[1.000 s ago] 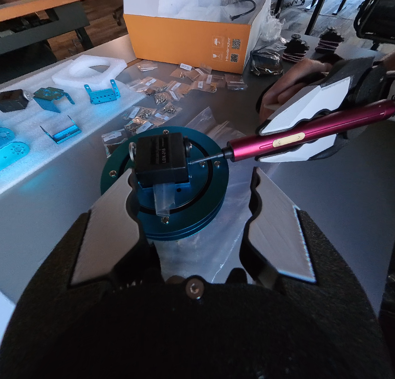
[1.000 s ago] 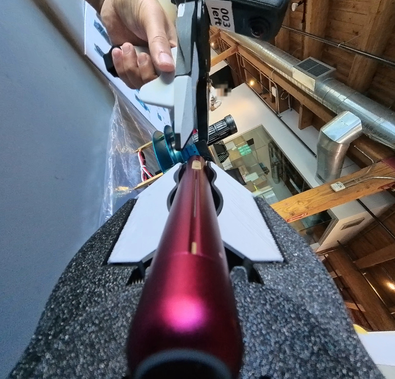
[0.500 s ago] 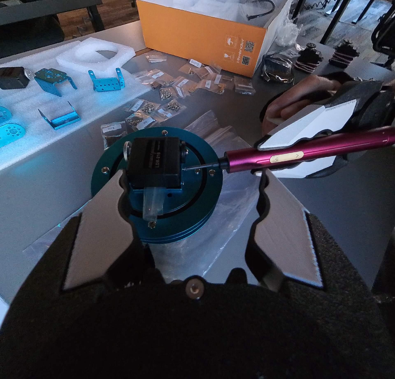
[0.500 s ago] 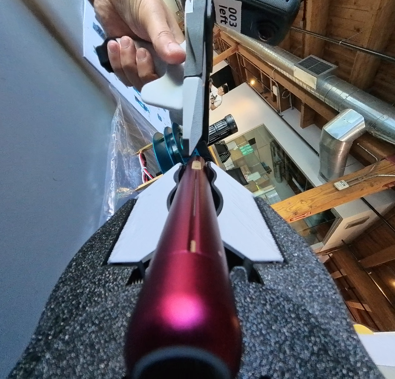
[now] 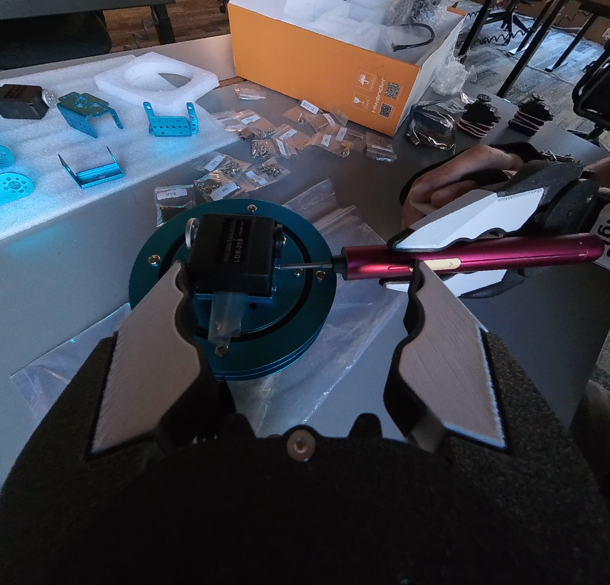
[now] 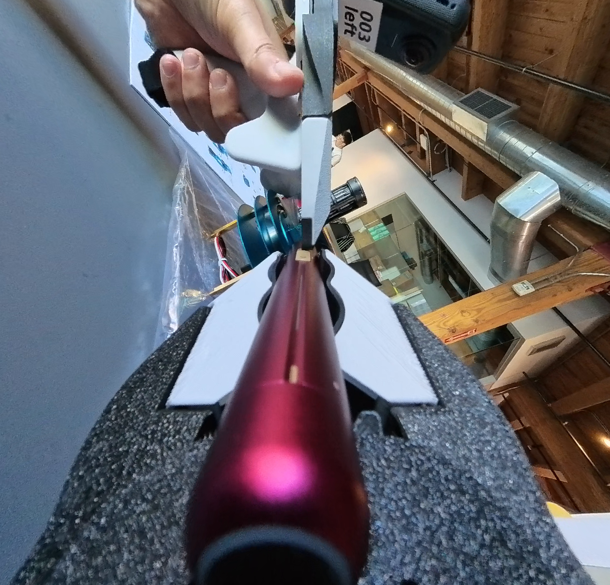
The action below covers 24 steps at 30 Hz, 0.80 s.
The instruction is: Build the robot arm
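A black servo sits on a round blue base on a clear plastic bag. My left gripper is open over the base. Its left fingertip is at the servo's left near corner, and its right fingertip is clear of the base, in front of the screwdriver. My right gripper is shut on a red screwdriver held about level, its thin bit at the servo's right side. In the right wrist view the screwdriver runs out between my right gripper's fingers toward the blue base. The left gripper shows edge-on there, held by a hand.
Small bags of screws lie behind the base. An open orange box stands at the back. Blue brackets and white foam lie on the left. Dark parts stand at the back right. A hand holds the right gripper.
My left gripper has drawn back and shifted a little, still open. The screwdriver has tilted to nearly level, its bit still at the servo's right side.
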{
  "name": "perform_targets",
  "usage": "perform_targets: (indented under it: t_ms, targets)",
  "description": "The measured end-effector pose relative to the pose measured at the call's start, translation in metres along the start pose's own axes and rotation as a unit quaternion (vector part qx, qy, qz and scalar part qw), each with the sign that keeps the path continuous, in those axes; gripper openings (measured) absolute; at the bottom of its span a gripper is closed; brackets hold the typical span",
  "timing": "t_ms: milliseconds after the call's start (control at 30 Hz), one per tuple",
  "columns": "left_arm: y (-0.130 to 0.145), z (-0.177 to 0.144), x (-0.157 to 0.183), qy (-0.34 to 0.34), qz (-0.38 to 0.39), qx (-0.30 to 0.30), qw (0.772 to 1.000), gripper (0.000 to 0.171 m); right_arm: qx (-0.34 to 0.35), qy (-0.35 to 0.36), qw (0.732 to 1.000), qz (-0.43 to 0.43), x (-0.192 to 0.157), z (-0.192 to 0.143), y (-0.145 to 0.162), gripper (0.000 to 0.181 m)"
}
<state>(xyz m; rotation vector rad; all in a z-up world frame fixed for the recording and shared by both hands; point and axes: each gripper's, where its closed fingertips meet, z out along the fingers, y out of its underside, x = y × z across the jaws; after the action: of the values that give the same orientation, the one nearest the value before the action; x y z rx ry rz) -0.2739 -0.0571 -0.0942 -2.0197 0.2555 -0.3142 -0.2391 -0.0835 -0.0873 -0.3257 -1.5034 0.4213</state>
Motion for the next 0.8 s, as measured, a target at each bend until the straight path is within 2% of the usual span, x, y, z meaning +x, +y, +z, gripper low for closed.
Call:
perform_targets:
  t_ms: [500,800]
  targets:
    - [0.0022,0.002,0.0007,-0.003,0.024,0.007,1.0,0.129,-0.003,0.001,1.0,-0.028,-0.0029,0.0004,0.0015,0.022]
    - [0.0018,0.0039,0.0017,0.007,0.034,0.004,0.999,0.123,-0.003,-0.001,1.0,-0.019,-0.0026,0.0013,0.0021,0.024]
